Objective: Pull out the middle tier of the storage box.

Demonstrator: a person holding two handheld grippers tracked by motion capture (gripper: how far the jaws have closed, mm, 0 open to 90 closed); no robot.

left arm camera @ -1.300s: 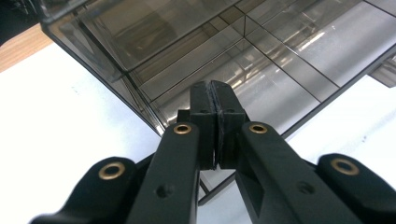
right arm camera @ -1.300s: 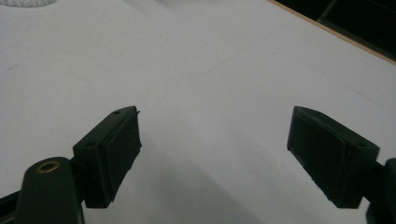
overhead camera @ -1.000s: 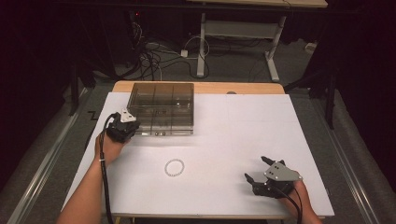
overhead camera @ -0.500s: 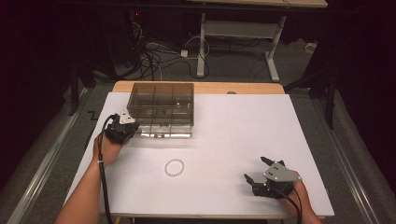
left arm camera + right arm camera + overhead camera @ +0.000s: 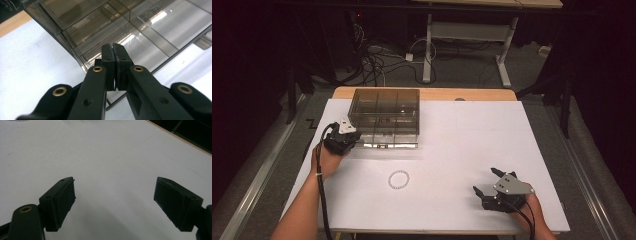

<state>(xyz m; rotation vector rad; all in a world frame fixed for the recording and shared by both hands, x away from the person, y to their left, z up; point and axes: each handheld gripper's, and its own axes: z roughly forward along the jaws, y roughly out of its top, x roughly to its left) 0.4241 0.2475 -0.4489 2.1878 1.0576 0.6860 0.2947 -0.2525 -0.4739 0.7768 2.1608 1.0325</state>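
Observation:
A smoky see-through plastic box point(image 5: 384, 116) with several compartments stands at the back left of the white table point(image 5: 462, 140). My left gripper point(image 5: 353, 134) is at the box's front left corner, with a hand behind it. In the left gripper view its pads point(image 5: 108, 60) press flat together with nothing between them, tips right at the box point(image 5: 140, 27) wall; whether they touch it I cannot tell. A small ring of white beads point(image 5: 399, 179) lies on the table in front of the box. My right gripper point(image 5: 485, 180) rests open near the front right, its jaws wide apart over bare table point(image 5: 115, 182).
The table's wooden back edge point(image 5: 427, 93) shows behind the white sheet. Beyond it are a dark floor, tangled cables point(image 5: 372, 60) and a desk frame point(image 5: 462, 35). Bare white surface lies between the bead ring and the right gripper.

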